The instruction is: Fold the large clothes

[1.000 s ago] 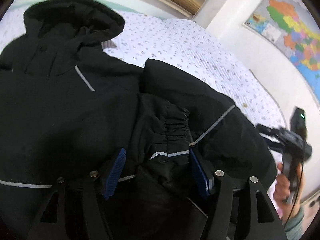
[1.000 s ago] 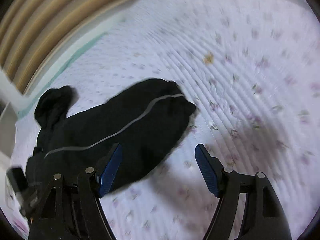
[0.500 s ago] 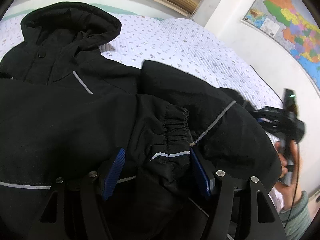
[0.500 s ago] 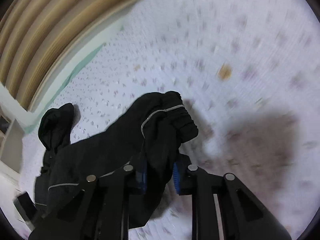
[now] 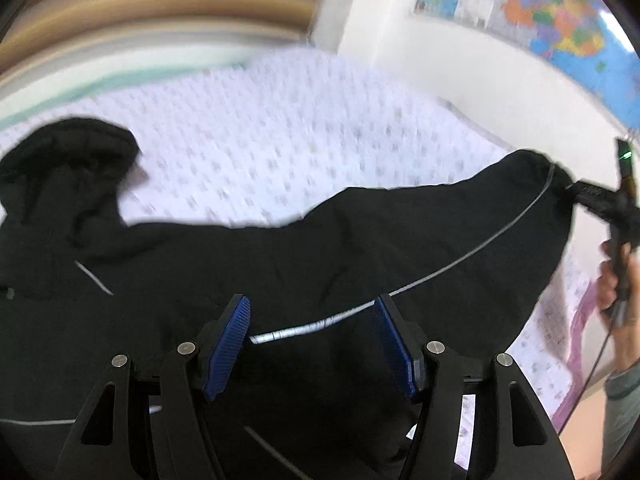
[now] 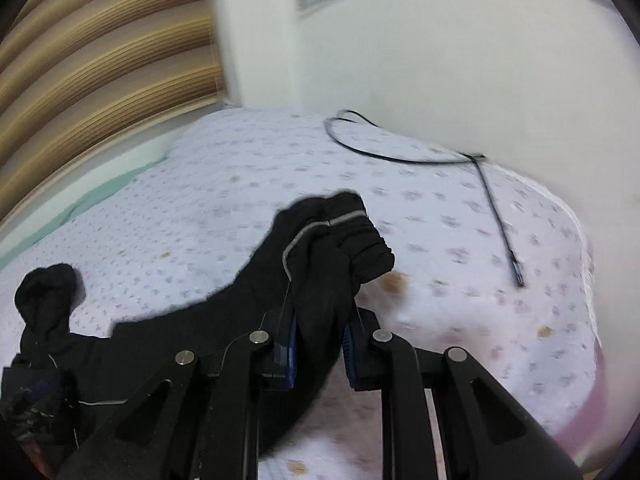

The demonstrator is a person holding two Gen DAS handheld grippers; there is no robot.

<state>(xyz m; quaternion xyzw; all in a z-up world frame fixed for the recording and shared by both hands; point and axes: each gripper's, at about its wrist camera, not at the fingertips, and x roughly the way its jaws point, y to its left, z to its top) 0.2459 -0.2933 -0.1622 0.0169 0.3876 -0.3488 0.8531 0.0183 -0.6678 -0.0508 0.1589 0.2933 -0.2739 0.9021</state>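
Jacket (image 5: 280, 264), black, hooded, of thin shell fabric with grey reflective piping, lies spread on the bed with the white quilted cover printed with small flowers (image 5: 304, 128), and one sleeve (image 6: 320, 264) is lifted off it. My right hand-held gripper (image 6: 318, 344) pinches this sleeve a little behind its elastic cuff; its blue pads are still closing, pressed on the cloth between them. My left hand-held gripper (image 5: 316, 344) hangs over the jacket body; its jaws are spread and closing slightly, with black fabric and a strip of piping seen between them, but the pads do not press on anything.

I judge the step in hand to be the folding of the sleeve inward over the body. The next move calls for me to carry the cuff across the chest, keep the sleeve flat, and hold the body down with the left gripper so it does not slide.

I count one jacket, one hood (image 5: 76, 148), two hand-held grippers, one thin black cable (image 6: 496, 216) lying on the cover, and one coloured wall map (image 5: 540, 12).
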